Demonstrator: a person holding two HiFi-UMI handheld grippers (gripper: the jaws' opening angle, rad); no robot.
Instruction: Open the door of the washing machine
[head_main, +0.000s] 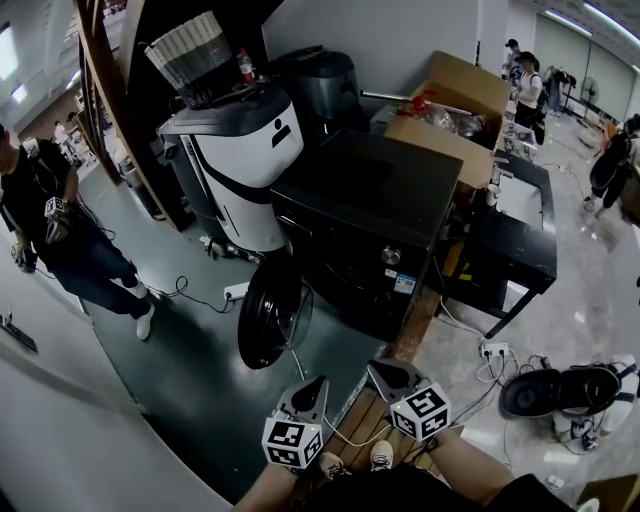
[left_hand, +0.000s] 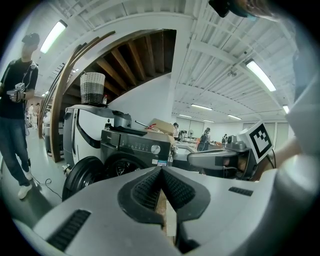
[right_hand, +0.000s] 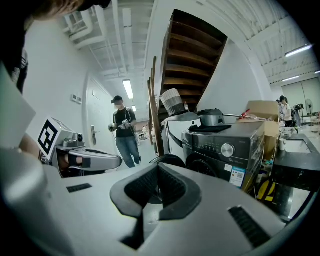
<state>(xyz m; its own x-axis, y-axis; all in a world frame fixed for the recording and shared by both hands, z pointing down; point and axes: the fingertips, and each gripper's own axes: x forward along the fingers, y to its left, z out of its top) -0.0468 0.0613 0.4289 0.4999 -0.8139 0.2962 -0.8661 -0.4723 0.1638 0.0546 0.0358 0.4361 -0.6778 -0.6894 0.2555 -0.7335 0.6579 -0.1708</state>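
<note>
A black front-loading washing machine (head_main: 370, 215) stands in the middle of the head view. Its round door (head_main: 272, 315) hangs swung open to the left, clear of the drum opening (left_hand: 121, 167). Both grippers are held low in front of the machine, apart from it and from the door. My left gripper (head_main: 316, 385) is shut with nothing in it, its jaws (left_hand: 161, 171) meeting at the tip. My right gripper (head_main: 377, 370) beside it is also shut and empty. In the right gripper view the machine (right_hand: 225, 147) and its open door (right_hand: 167, 161) lie ahead.
A white appliance (head_main: 250, 160) with a woven basket (head_main: 190, 55) on top stands left of the washer. Behind are cardboard boxes (head_main: 450, 110), and to the right a black table (head_main: 520, 235). A person (head_main: 50, 220) stands at far left. Cables and a power strip (head_main: 236, 292) lie on the floor.
</note>
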